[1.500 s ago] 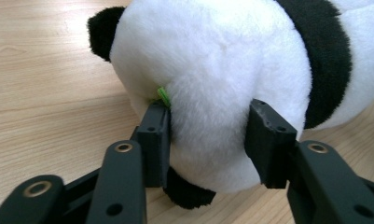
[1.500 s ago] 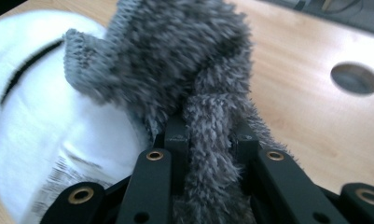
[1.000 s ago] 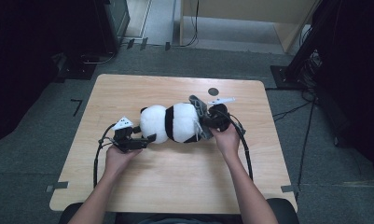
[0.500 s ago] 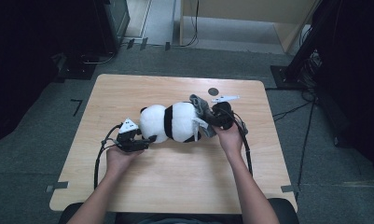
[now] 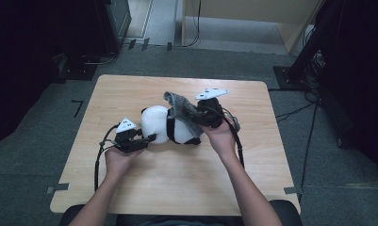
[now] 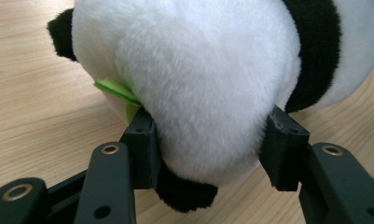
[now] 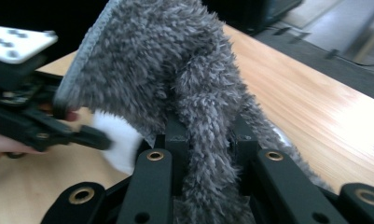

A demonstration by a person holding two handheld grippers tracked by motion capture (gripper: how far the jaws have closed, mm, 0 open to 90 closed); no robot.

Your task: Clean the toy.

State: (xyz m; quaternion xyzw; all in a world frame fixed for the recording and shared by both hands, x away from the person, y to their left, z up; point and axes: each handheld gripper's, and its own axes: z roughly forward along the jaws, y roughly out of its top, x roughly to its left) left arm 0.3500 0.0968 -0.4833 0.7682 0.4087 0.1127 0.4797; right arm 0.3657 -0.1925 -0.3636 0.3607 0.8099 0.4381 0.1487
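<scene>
A plush panda [image 5: 170, 125] lay on its side near the middle of the tabletop [image 5: 130, 94]. The left tool [image 6: 208, 140] had its jaws pressed against both flanks of the panda's white end, holding it at the panda's left. The right tool [image 7: 208, 135] pinched a grey fuzzy cloth [image 5: 182, 110] draped over the panda's right part. Compared with half a second before, the cloth had been lifted higher, standing up above the toy, and the right tool had risen with it.
</scene>
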